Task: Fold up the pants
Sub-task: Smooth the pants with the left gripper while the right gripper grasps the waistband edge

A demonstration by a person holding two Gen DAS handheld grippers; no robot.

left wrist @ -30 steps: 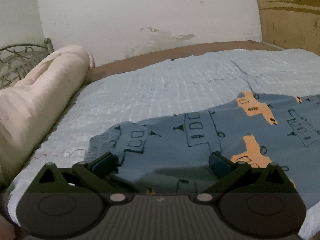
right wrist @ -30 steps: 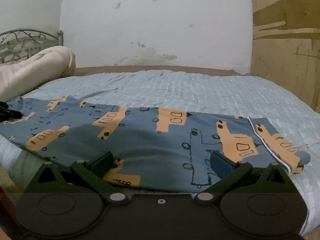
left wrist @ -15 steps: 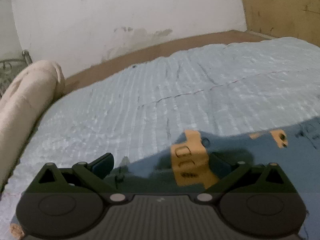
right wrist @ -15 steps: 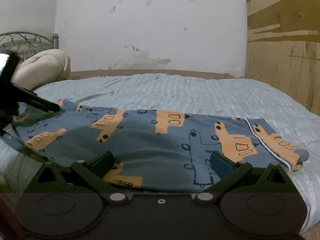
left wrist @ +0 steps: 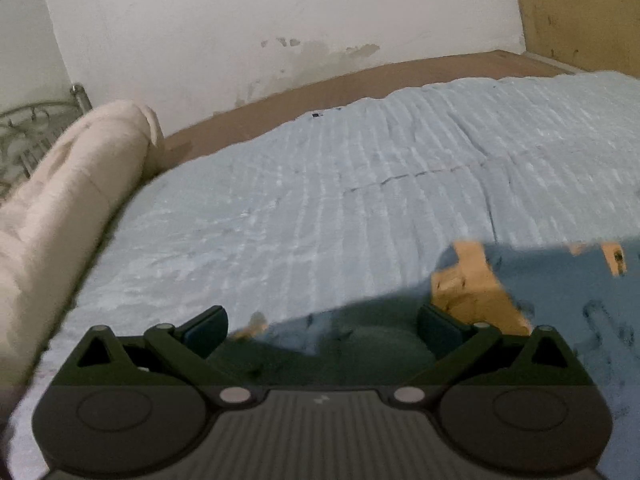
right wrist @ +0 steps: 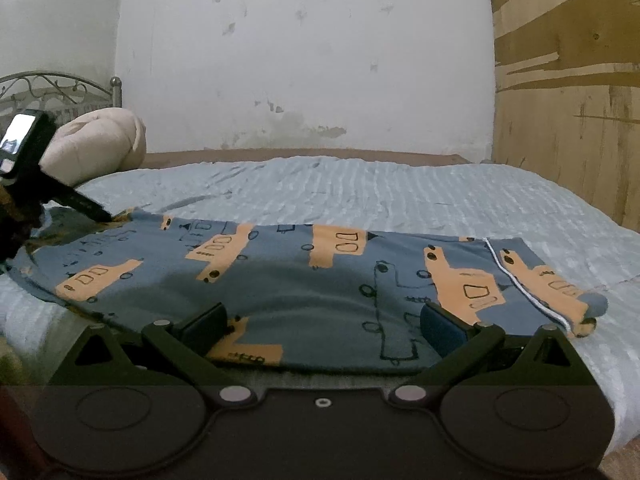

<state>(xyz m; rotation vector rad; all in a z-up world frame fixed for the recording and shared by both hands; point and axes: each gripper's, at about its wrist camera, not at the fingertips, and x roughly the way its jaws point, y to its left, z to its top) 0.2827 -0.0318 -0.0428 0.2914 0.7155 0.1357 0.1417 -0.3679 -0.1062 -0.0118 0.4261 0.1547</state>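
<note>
Blue pants [right wrist: 320, 280] printed with orange trucks lie flat across the bed, leg ends to the left and a white stripe [right wrist: 516, 280] near the right end. My right gripper [right wrist: 324, 328] is open at the pants' near edge, with cloth between its wide-apart fingers. My left gripper [left wrist: 324, 328] is open too, low over the far left corner of the pants [left wrist: 560, 300]. In the right wrist view the left gripper [right wrist: 92, 212] reaches in from the left edge, its fingertip at the leg end.
A light blue ribbed bedspread [left wrist: 320, 200] covers the bed [right wrist: 360, 192]. A rolled cream blanket [left wrist: 72, 184] lies along the left side by a metal headboard [right wrist: 52, 88]. A white wall stands behind, and a wooden panel [right wrist: 568, 100] on the right.
My left gripper has moved from above the leg end toward its far corner and now shows at the left of the right wrist view. The right gripper has shifted only slightly.
</note>
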